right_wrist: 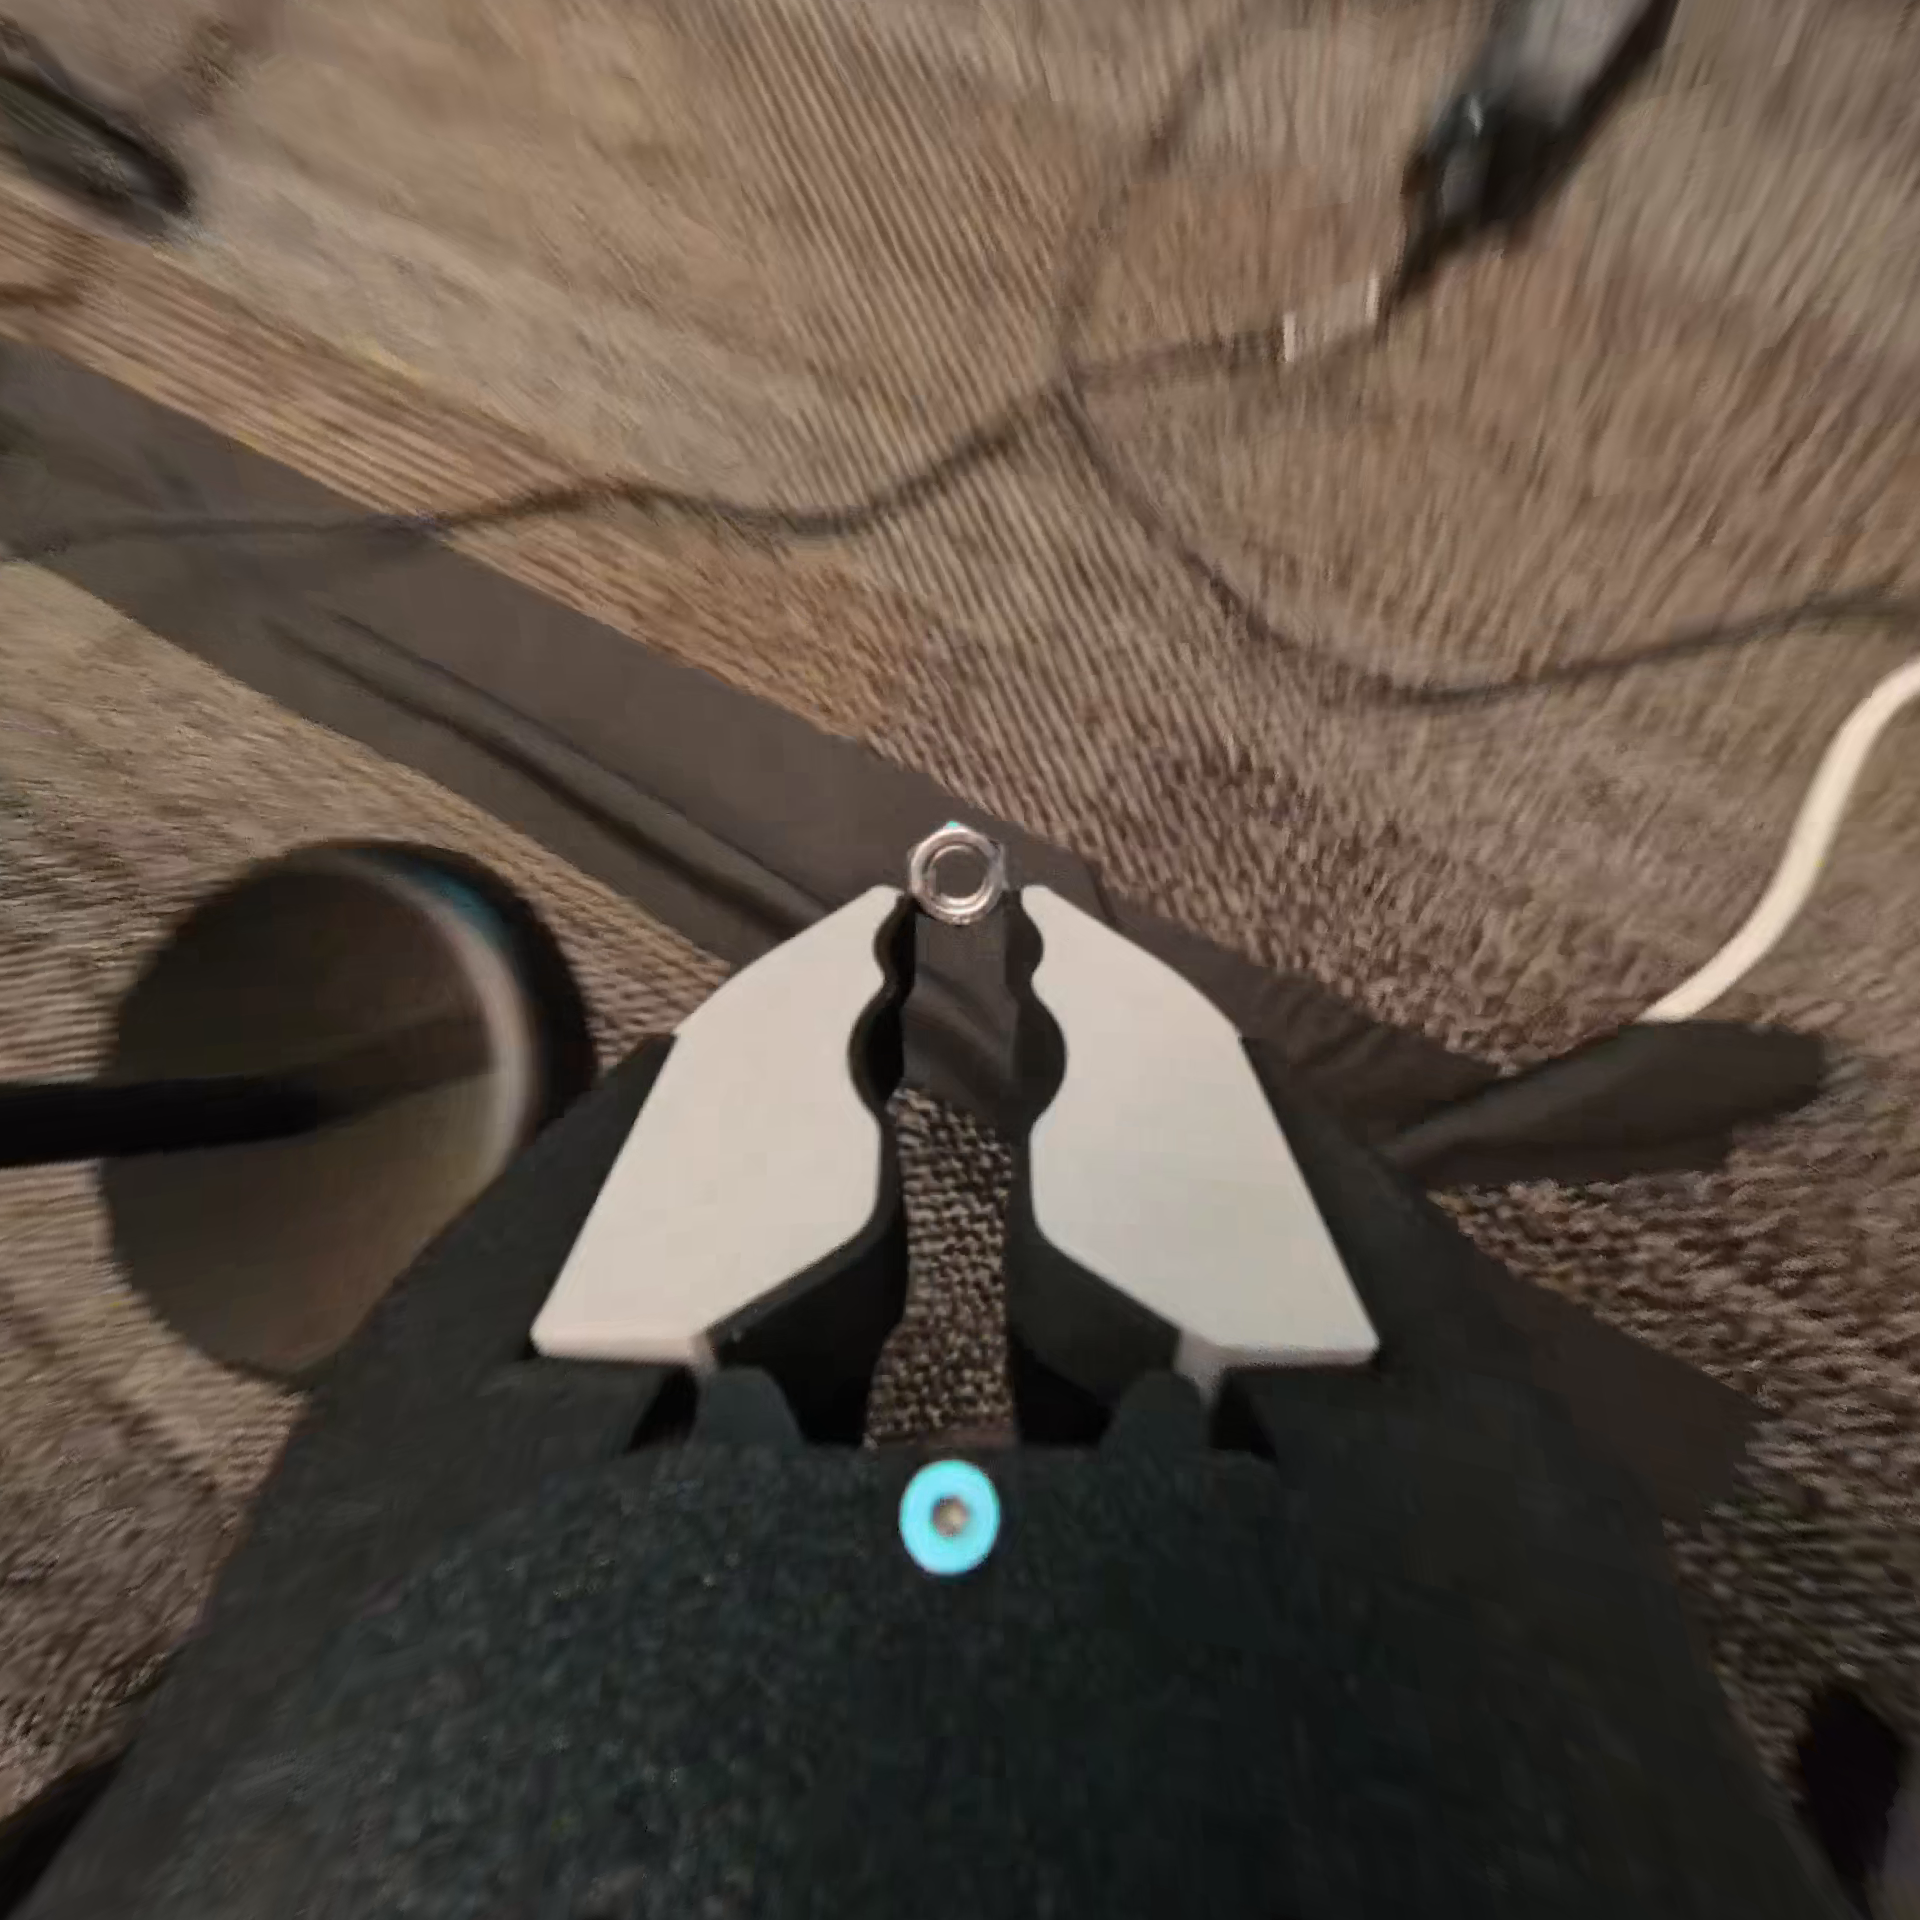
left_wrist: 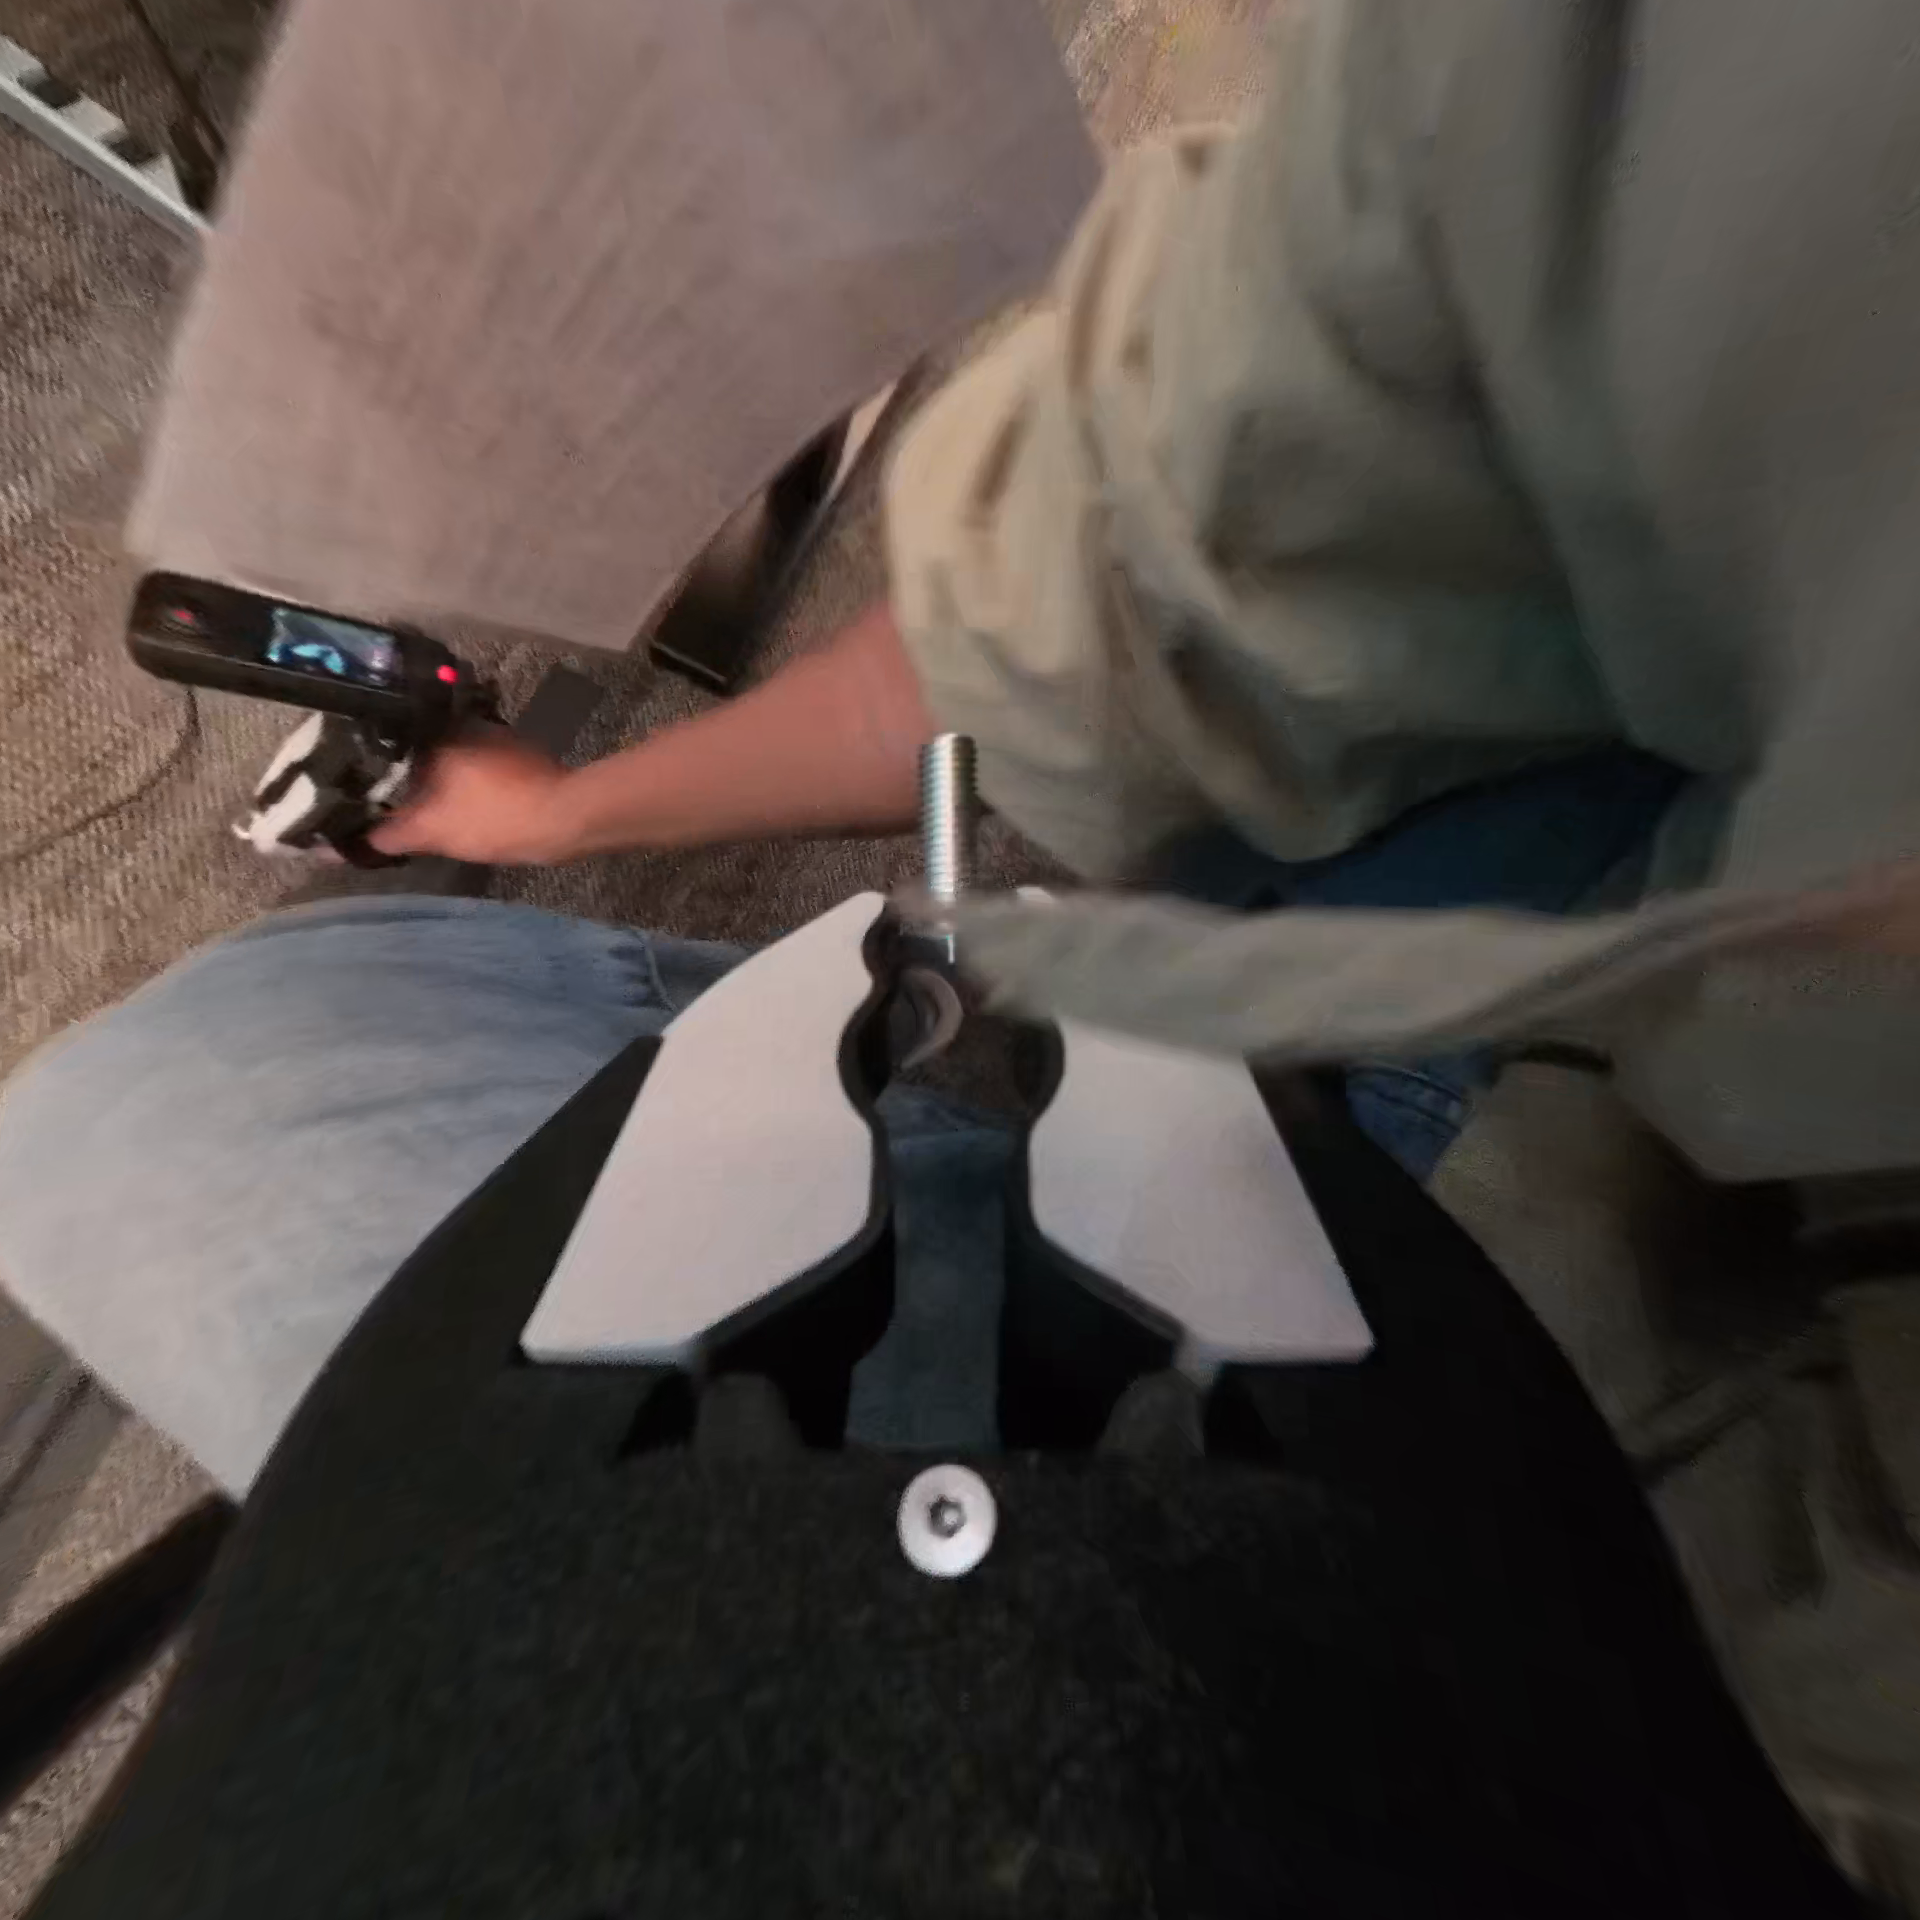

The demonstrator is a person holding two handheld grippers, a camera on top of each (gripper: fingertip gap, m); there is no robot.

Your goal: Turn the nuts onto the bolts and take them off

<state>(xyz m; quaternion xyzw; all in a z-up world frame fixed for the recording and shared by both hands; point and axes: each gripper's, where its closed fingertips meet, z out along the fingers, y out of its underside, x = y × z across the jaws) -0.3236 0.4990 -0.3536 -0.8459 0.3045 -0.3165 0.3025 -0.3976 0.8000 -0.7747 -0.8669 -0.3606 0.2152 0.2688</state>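
Left gripper (left_wrist: pixel 940 925) clamps threaded steel bolt (left_wrist: pixel 947 821) upright; right gripper (right_wrist: pixel 956 904) pinches small silver nut (right_wrist: pixel 956 869). We align nut bore square over bolt tip, then turn gently.

bolts: 1, threaded shaft upright at the fingertips of the left gripper (left_wrist: pixel 940 914), bolt (left_wrist: pixel 947 821). nuts: 1, a small silver ring at the tips of the right gripper (right_wrist: pixel 958 894), nut (right_wrist: pixel 957 869). grippers: 2, each with 2 pale fingers (left_wrist: pixel 748 1132). screws in gripper bodies: 1 silver screw (left_wrist: pixel 947 1519) on the left body, 1 with a turquoise washer (right_wrist: pixel 948 1517) on the right. white cables on the carpet: 1, far right, white cable (right_wrist: pixel 1808 862). dark cords on the carpet: count unclear, blurred.
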